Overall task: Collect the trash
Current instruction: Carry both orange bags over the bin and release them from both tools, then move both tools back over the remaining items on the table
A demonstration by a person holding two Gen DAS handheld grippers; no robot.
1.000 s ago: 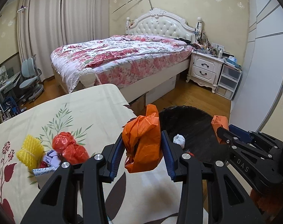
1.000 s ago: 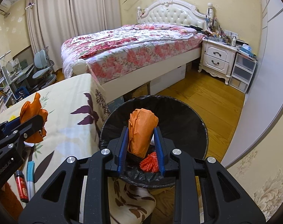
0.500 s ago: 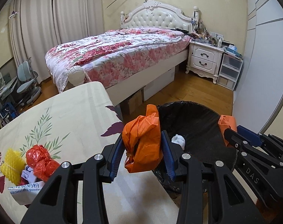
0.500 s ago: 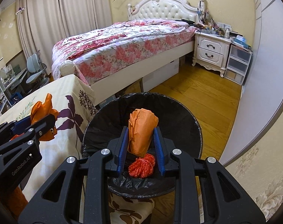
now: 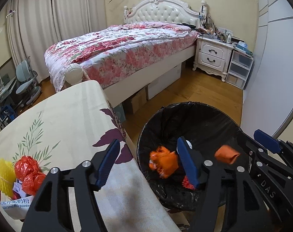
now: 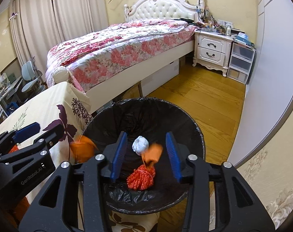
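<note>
Both the left gripper (image 5: 148,161) and right gripper (image 6: 145,153) have jaws opening, grasping nothing, orange bags (image 5: 163,163) loose over the bin (image 6: 146,108).

Two crumpled orange plastic bags are loose inside the mouth of the black-lined trash bin, both blurred. In the left wrist view one orange bag (image 5: 163,163) sits near the bin's left wall, the other orange bag (image 5: 226,155) toward its right side. In the right wrist view the bin (image 6: 192,127) stands just beside the table's right edge. At its bottom lie a white paper ball (image 6: 140,143) and, nearer the front wall, a red mesh net wad (image 6: 141,177). Still on the table, near its left edge, a yellow foam net (image 5: 2,174) and a red crumpled bag (image 5: 28,171) rest beside a white printed packet (image 5: 15,205)
</note>
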